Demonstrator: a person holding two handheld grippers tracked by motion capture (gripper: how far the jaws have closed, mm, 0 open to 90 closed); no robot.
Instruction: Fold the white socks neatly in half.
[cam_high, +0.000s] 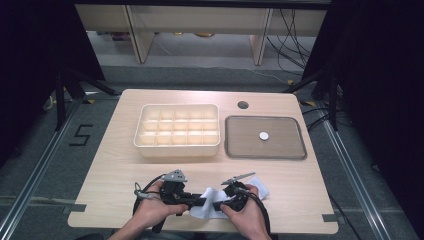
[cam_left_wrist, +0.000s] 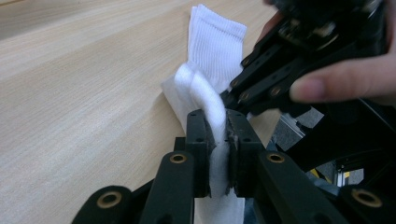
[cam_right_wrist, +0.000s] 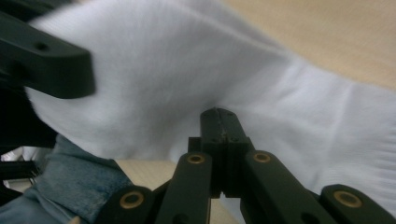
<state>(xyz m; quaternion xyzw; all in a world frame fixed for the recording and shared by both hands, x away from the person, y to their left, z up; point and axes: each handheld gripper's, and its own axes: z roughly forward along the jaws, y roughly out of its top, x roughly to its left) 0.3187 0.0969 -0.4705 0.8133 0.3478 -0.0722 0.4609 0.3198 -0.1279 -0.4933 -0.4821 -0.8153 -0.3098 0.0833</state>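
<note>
Left claw (cam_left_wrist: 217, 135) and right claw (cam_right_wrist: 219, 116) pinch white sock (cam_high: 212, 200) before divider box (cam_high: 177, 131), tray (cam_high: 265, 137).

A white sock (cam_high: 212, 202) sits at the near edge of the bench (cam_high: 115, 150), bunched up and stretched between the two hands. Its ribbed cuff (cam_left_wrist: 215, 42) lies flat on the wood, pointing away. The soft knit middle (cam_left_wrist: 212, 105) is folded into a thick ridge, raised and creased, and the rest (cam_right_wrist: 187, 79) spreads wide and wrinkled.
</note>
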